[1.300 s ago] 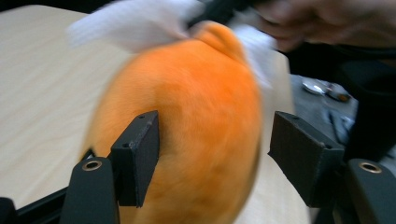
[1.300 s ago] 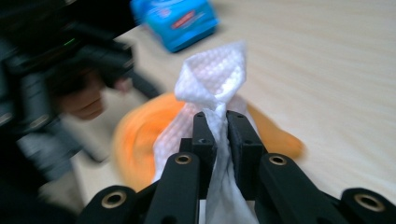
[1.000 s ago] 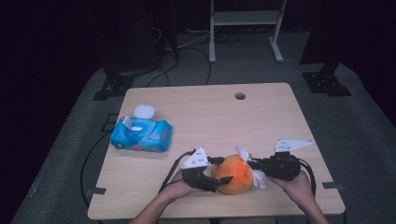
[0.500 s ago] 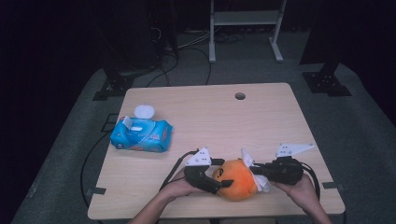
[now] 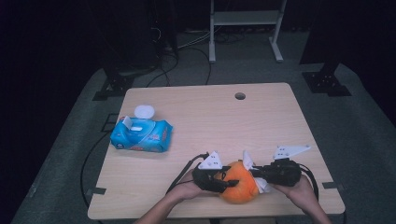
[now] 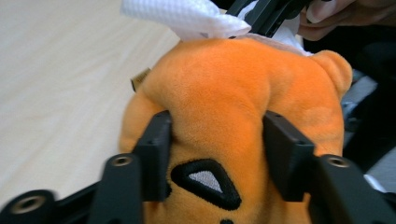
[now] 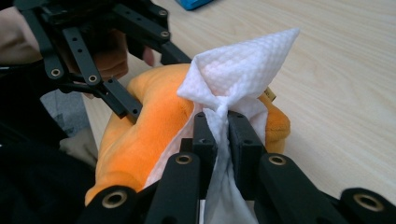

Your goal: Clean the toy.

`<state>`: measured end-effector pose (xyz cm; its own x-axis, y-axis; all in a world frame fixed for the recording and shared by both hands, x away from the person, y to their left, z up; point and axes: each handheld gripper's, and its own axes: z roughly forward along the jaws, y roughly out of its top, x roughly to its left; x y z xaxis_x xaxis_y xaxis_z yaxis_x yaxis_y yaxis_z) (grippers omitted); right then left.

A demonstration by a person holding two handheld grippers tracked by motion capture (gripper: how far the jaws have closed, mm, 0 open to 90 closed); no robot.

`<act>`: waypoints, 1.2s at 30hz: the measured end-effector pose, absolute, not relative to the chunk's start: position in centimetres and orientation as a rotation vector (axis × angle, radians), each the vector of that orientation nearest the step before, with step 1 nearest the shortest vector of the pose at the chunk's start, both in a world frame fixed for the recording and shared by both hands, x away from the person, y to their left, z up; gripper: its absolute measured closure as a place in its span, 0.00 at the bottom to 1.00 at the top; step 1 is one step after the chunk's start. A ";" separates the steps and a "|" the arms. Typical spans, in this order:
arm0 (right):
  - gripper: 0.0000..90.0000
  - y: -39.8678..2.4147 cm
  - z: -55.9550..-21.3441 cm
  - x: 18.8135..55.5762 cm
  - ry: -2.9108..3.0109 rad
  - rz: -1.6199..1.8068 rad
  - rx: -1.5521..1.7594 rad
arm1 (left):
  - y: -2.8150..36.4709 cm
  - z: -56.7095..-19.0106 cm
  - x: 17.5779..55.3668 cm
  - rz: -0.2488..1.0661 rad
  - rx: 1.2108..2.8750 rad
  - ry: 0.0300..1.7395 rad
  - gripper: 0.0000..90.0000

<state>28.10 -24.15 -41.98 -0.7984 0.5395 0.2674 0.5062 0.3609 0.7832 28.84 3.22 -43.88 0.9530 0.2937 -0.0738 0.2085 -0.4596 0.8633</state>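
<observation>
Left gripper view is showing the orange plush toy [image 6: 224, 107] sitting between the fingers [image 6: 154, 154] of the left gripper [image 6: 217, 156], which have just been closing; the pads are now pressing into the pile on both flanks, just above a black embroidered patch. The toy is resting on the bench [image 5: 205, 116] at its near edge, between the two hands. It is judged light, soft and yielding, so a grip across the body bulk should be holding better than one on an ear or limb, though the plush is likely compressing and shifting under load. Beyond those fingers, a white wipe [image 7: 233, 79] is lying against the toy's top; the right gripper [image 7: 222, 135] is keeping its fingers together, clamped on the wipe's gathered middle. The wipe is thin, limp and easily torn. Well away to the left gripper's far side, a blue wipes pack [image 5: 141, 134] is lying with its lid open.
</observation>
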 end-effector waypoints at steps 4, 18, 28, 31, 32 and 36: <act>0.91 -24.8 -41.7 27.9 2.483 1.522 1.010 | 3.6 -43.2 28.7 0.125 2.035 0.350 0.64; 0.92 -22.8 -40.1 32.1 2.338 1.670 1.055 | 5.3 -40.0 31.3 0.387 2.000 0.371 0.65; 0.92 -21.6 -42.5 34.5 2.318 1.522 1.103 | 5.7 -42.8 33.3 0.373 2.011 0.420 0.58; 0.92 -22.2 -42.3 34.3 2.285 1.504 1.101 | 5.7 -42.8 33.1 0.369 2.004 0.413 0.50; 0.92 -22.5 -42.2 34.3 2.275 1.501 1.102 | 5.9 -42.6 33.1 0.363 1.995 0.420 0.48; 0.92 -24.2 -41.7 34.2 2.245 1.460 1.114 | 6.5 -42.2 33.0 0.324 1.962 0.429 0.41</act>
